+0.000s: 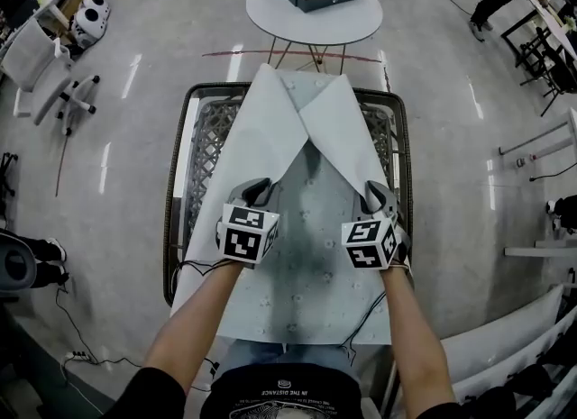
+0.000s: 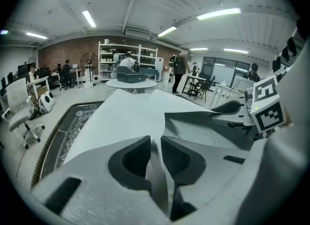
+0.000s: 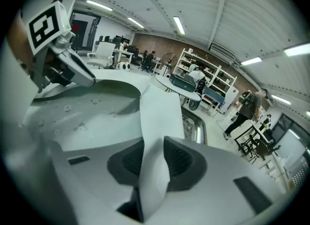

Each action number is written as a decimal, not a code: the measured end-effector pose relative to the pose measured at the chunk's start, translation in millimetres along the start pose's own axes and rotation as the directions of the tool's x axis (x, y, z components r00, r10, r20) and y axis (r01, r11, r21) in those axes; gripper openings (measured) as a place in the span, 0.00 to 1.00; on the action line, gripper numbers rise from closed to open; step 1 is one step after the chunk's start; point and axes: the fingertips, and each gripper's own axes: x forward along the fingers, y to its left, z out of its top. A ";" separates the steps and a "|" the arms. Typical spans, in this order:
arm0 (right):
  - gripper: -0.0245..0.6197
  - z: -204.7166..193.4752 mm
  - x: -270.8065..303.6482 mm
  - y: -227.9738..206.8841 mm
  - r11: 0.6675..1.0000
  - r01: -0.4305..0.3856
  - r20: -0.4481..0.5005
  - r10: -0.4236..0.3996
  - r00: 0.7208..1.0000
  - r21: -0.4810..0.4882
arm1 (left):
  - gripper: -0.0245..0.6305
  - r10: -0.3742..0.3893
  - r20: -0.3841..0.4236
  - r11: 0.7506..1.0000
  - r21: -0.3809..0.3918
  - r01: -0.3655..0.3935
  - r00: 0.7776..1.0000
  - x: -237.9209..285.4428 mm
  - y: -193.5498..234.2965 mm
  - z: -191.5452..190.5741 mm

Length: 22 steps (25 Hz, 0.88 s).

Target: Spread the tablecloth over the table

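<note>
tablecloth (image 1: 297, 129): frame centre, draped on the table (image 1: 193, 138), far corners folded inward
my left tongs (image 1: 256, 194): nearly closed, pinching a tablecloth fold
my right tongs (image 1: 380, 197): jaws slightly apart, cloth fold standing between them

The cloth (image 1: 315, 255) is pale grey fabric, matt and smooth, sprinkled with small faint motifs. The table (image 1: 212, 138) has a dark metal-looking rim and a woven lattice top with a slight sheen. The floor (image 1: 162, 57) is glossy grey, mirroring ceiling lights. The left gripper (image 1: 255, 194) and right gripper (image 1: 377, 197) are grainy matt grey plastic with dark ribbed pads (image 2: 133, 158)
</note>
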 end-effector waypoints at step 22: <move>0.52 20.6 -25.0 0.8 0.996 -0.048 0.049 0.045 0.998 0.074 | 0.46 -0.022 0.111 1.000 -0.007 0.023 0.994 -22.5 -15.0 35.4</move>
